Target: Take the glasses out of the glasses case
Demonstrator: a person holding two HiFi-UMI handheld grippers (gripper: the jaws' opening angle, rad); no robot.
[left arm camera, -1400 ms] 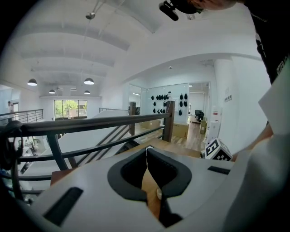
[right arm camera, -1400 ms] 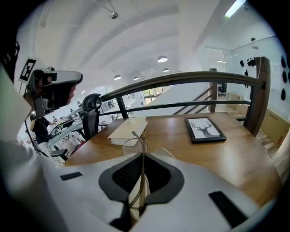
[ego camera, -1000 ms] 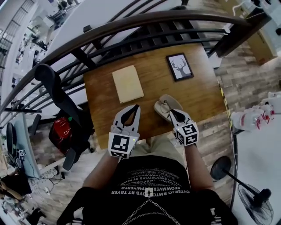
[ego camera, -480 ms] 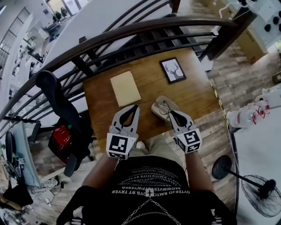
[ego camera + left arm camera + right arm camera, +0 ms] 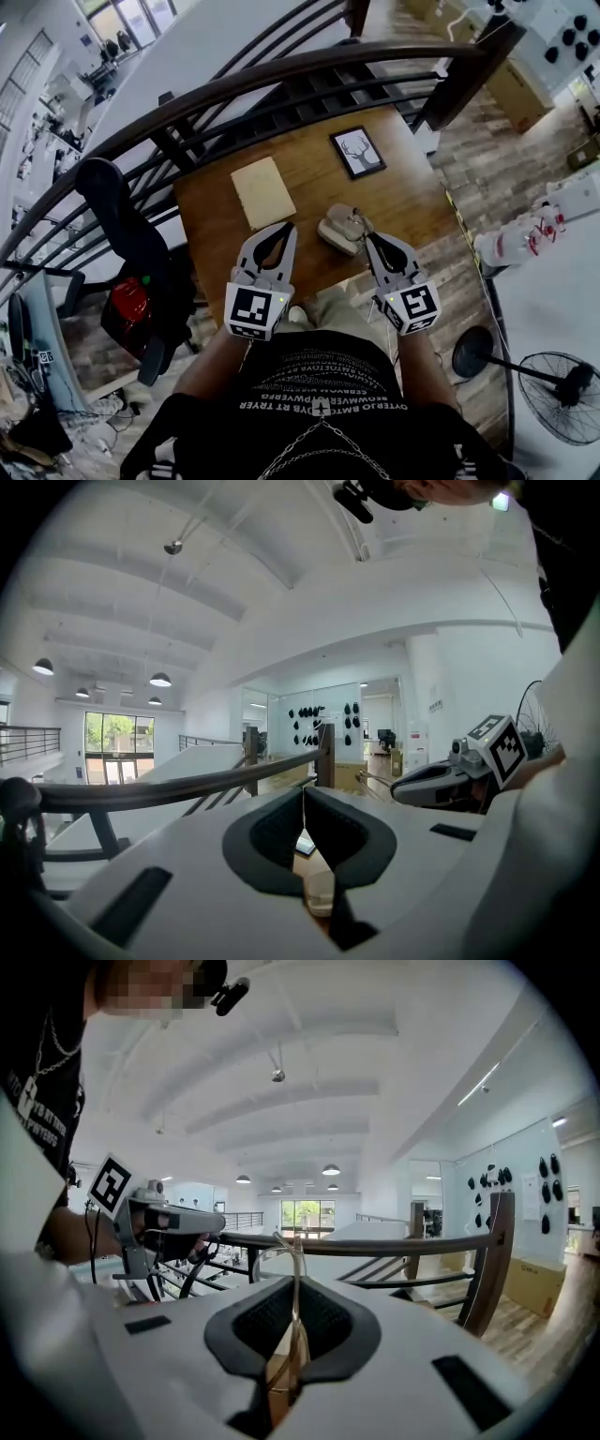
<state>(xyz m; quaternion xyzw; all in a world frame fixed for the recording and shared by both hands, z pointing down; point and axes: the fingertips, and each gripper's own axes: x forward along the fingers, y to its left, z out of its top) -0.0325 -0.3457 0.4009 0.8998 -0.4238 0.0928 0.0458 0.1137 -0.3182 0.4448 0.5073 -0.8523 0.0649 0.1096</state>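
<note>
Wire glasses (image 5: pixel 297 1354) lifted off case (image 5: pixel 336 230), right gripper (image 5: pixel 367 236) jaws pinching them, left gripper (image 5: pixel 288 228) jaws closed empty

Framed deer picture (image 5: pixel 357 152) and tan pad (image 5: pixel 262 192) on table (image 5: pixel 398 202)

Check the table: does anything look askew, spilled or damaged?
Nothing stands out. The glasses case lies open on the table, nothing is spilled, and the right gripper is shut on the glasses.

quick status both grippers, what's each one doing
left gripper: closed, empty
right gripper: closed on the glasses
</note>
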